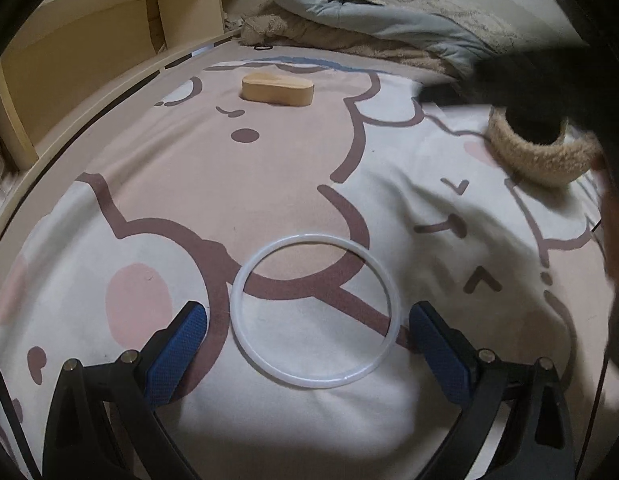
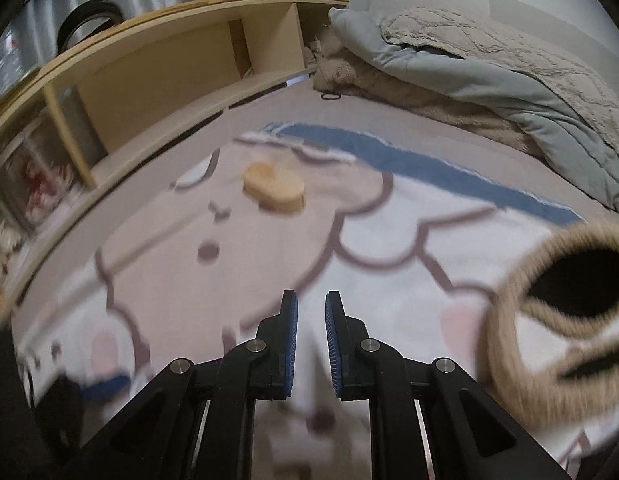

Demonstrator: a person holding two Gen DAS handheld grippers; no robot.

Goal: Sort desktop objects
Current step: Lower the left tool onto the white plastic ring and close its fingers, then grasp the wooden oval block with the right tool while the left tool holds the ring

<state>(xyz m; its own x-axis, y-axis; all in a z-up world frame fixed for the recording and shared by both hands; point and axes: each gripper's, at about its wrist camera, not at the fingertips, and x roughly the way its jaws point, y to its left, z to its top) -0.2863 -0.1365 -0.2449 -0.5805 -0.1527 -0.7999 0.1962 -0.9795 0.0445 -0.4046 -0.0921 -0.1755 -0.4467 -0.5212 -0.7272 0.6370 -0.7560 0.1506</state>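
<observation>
The left gripper (image 1: 309, 334) has its jaws spread wide, blue ridged pads (image 1: 177, 354) facing each other across a thin white ring (image 1: 315, 312). The ring is smooth, translucent and round, lying flat on the bedspread (image 1: 269, 184); neither pad touches it, though the right one stands just beside its rim. The right gripper (image 2: 311, 344) shows its jaws drawn narrow with a slim gap between them, and nothing sits in that gap (only blurred cloth shows behind). The bedspread is soft fabric printed with pink and cream cartoon shapes in brown outline. Farther off on it lies a tan wooden block (image 1: 277, 90) with rounded ends, well apart from the ring. To the right is a fuzzy beige basket (image 2: 549, 304) with a dark hollow inside, near the right gripper but not touching it. Beyond, a rumpled grey-blue quilt (image 1: 389, 16) and knitted blanket are heaped, and a pale wooden shelf (image 1: 109, 40) runs along the left edge.
</observation>
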